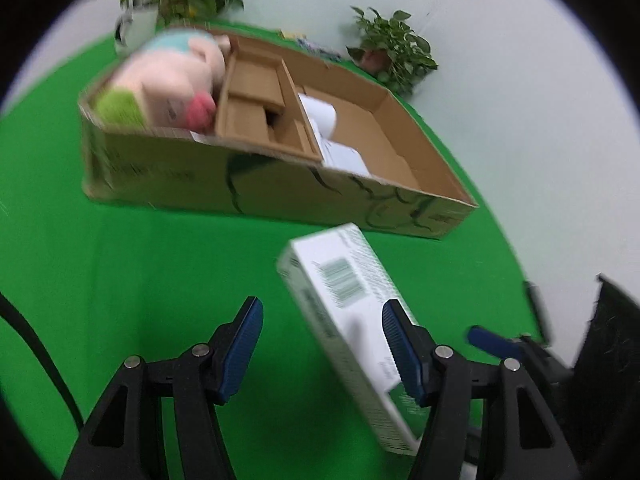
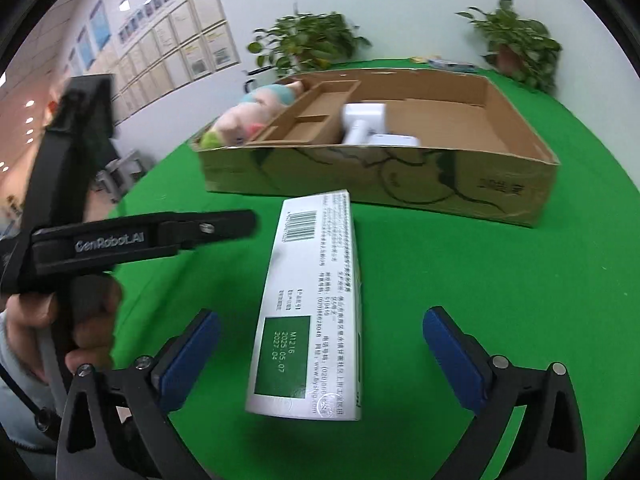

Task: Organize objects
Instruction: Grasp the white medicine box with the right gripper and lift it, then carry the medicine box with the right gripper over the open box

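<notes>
We read "GenRobot.AI" on the black arm of the left gripper (image 2: 224,226), held in a person's hand (image 2: 60,320) at the left of the right wrist view. The white carton (image 2: 312,304) lay flat on the green counter (image 2: 480,300), just near of the cardboard tray (image 2: 400,184). Its upper face carried a barcode at the far end, columns of small print that we could not make out, and a green panel at the near end printed "M1216", "2025.05.07" and "2027.04".

The right gripper (image 2: 320,360) hung over the carton's near end with its jaws wide apart, one blue pad on each side and neither touching it. In the left wrist view the left gripper (image 1: 322,348) had its jaws partly apart; the carton (image 1: 348,312) sat at the right-hand pad, but blur kept us from telling whether they touched. The other pad stood over bare counter.

In the tray, a pink plush toy (image 2: 256,114) filled the left compartment, small divided cells came next, and a white device (image 2: 368,124) lay in the large right section. Dark line art and unreadable print marked the tray's near wall. Two potted plants (image 2: 308,44) stood at the far edge, and framed papers (image 2: 176,48) lined the left wall.
</notes>
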